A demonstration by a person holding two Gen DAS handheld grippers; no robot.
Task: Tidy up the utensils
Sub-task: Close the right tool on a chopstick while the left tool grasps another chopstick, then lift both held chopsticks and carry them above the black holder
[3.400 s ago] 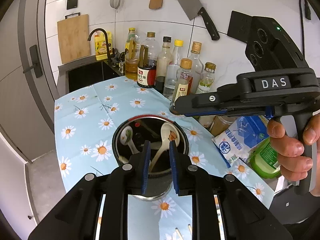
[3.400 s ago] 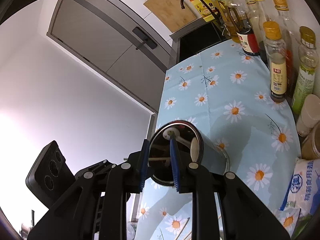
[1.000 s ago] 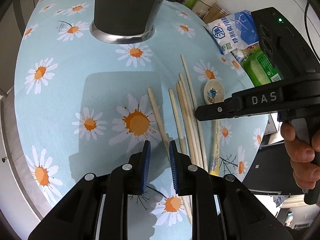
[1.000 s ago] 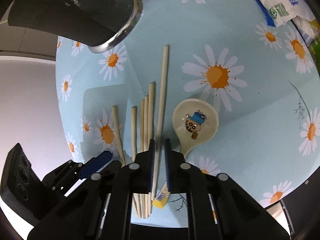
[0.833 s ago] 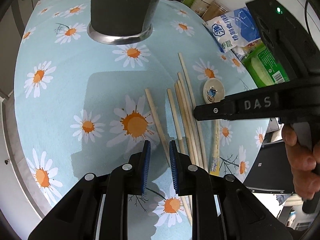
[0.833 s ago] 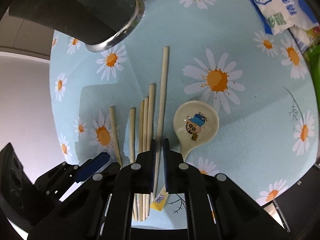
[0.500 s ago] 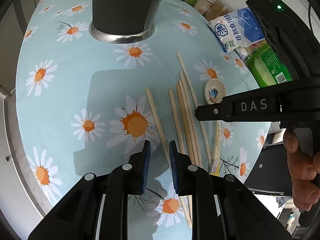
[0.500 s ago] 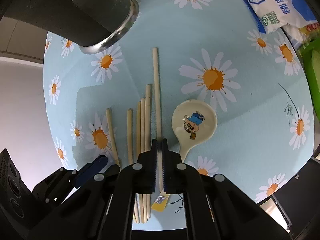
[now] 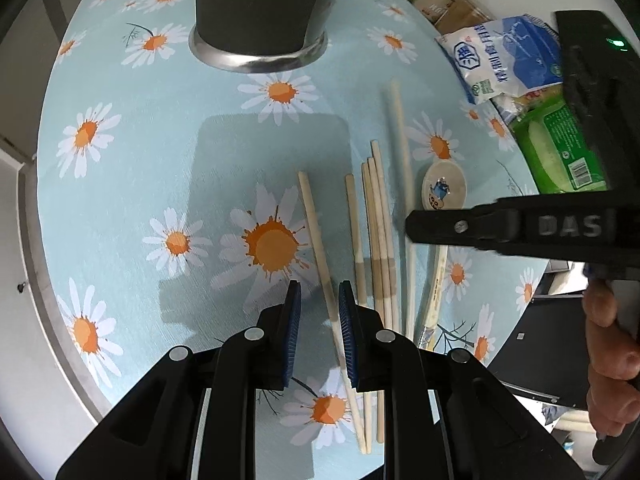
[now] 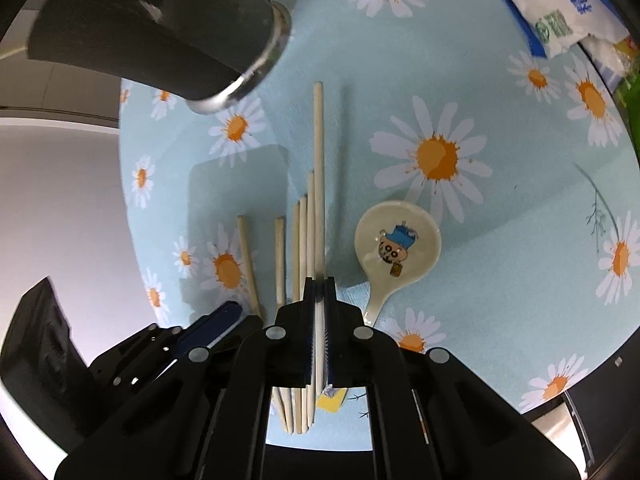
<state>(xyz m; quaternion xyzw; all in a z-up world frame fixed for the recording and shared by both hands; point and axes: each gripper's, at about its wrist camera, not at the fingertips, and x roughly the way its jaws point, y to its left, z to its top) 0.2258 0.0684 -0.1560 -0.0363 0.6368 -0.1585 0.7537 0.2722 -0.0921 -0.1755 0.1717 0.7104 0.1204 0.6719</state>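
Daisy-printed blue tablecloth carried the dark metal-rimmed utensil holder, then the loose wooden chopsticks and cartoon ceramic spoon. Right gripper, slightly gapped a second before, had clamped the longest chopstick, its far end now raised. Left gripper hovered, jaws apart, unchanged.

1. A table is covered by a pale blue cloth printed with white and orange daisies.
2. The table's metal edge is exposed at the left, with grey flooring seen below it.
3. A pale wall is shown beyond the table.
4. Soft shadows are cast across the cloth by bright, even light.
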